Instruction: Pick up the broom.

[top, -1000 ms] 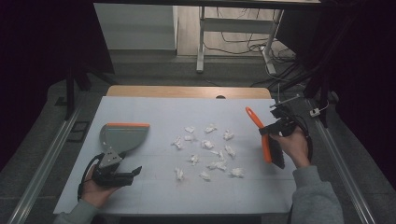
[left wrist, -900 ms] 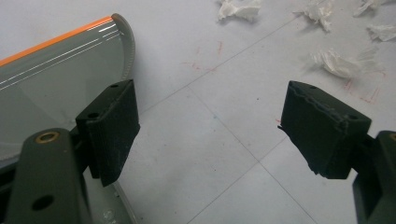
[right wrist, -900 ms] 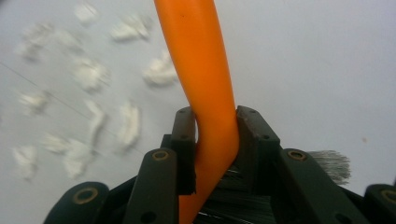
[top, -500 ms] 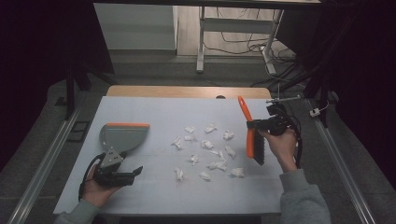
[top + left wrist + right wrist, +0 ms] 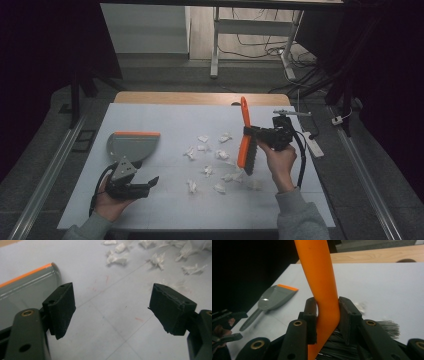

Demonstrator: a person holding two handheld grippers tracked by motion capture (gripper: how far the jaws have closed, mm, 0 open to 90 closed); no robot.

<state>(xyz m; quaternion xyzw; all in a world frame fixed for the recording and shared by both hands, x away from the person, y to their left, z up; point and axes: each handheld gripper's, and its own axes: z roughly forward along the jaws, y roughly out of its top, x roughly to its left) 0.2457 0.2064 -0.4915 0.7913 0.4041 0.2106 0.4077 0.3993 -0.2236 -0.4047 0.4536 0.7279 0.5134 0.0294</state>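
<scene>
R gripper (image 5: 257,134) is clamped tight on the orange brush (image 5: 245,137), jaws pinching its handle just above the bristles. Since a sec ago it has carried the brush in from the right edge of the mat to the right side of the paper scraps (image 5: 210,160); bristles now hang just over the nearest bits, handle tipped up and away. So the sweep looks about to start, nothing pushed yet. L gripper (image 5: 131,185) has barely moved, jaws spread w/ nothing between them, sitting just near side of the grey dustpan (image 5: 131,145), which lies well left of the scraps, untouched. Pan probably needs grabbing before scraps go in.
</scene>
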